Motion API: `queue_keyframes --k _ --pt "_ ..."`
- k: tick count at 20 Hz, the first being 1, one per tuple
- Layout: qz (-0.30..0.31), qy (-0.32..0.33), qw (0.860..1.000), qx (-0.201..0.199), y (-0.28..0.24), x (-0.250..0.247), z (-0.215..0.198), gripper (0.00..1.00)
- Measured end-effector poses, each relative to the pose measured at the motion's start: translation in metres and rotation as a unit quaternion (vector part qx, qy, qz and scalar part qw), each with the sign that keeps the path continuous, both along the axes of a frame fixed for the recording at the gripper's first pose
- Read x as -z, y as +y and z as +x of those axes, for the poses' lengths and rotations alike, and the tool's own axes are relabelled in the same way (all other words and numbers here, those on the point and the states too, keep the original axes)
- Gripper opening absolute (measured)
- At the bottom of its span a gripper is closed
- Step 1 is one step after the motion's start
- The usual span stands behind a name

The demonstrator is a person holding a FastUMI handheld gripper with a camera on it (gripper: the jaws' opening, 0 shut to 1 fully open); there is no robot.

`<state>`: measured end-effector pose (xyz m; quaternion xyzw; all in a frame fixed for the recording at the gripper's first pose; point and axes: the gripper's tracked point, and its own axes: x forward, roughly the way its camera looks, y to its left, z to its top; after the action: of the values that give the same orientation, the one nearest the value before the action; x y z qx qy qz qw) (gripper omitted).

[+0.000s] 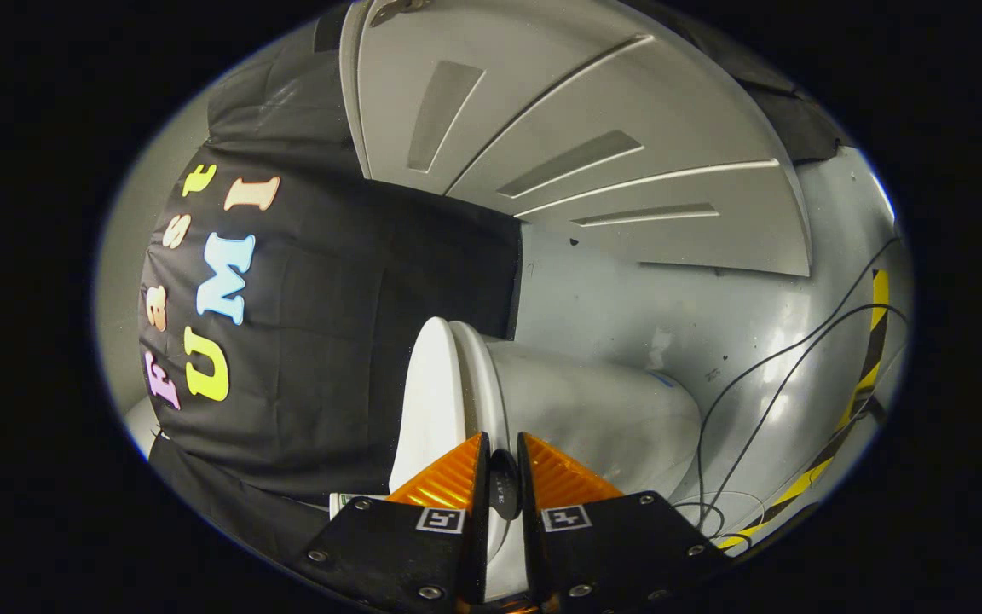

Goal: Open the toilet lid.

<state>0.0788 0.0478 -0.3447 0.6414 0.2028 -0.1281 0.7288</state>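
Note:
The view is turned on its side. The white toilet [593, 418] lies just ahead of the fingers, its bowl to the right. The toilet lid [433, 388] lies flat against the seat [481, 375], facing the black cloth. My gripper [504, 477] is at the lid's front rim, its fingers drawn close with only a narrow slot between them. The rim runs into that slot, where a small dark piece shows, and both fingers press on it. The rim's underside is hidden by the fingers.
A grey panelled door [593, 145] stands beyond the toilet. Black cables [764, 384] trail over the pale floor [627, 298] beside the bowl, and a yellow and black tape strip [862, 392] runs past them. The booth's black cloth [329, 341] hangs close to the lid.

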Motion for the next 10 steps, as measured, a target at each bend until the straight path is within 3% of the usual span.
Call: queue_keyframes --k 8,10 --pt "-0.018 0.013 1.000 -0.009 0.0006 -0.0078 0.0003 0.01" --pt "-0.020 0.019 1.000 -0.015 0.0007 -0.0081 0.0008 0.01"
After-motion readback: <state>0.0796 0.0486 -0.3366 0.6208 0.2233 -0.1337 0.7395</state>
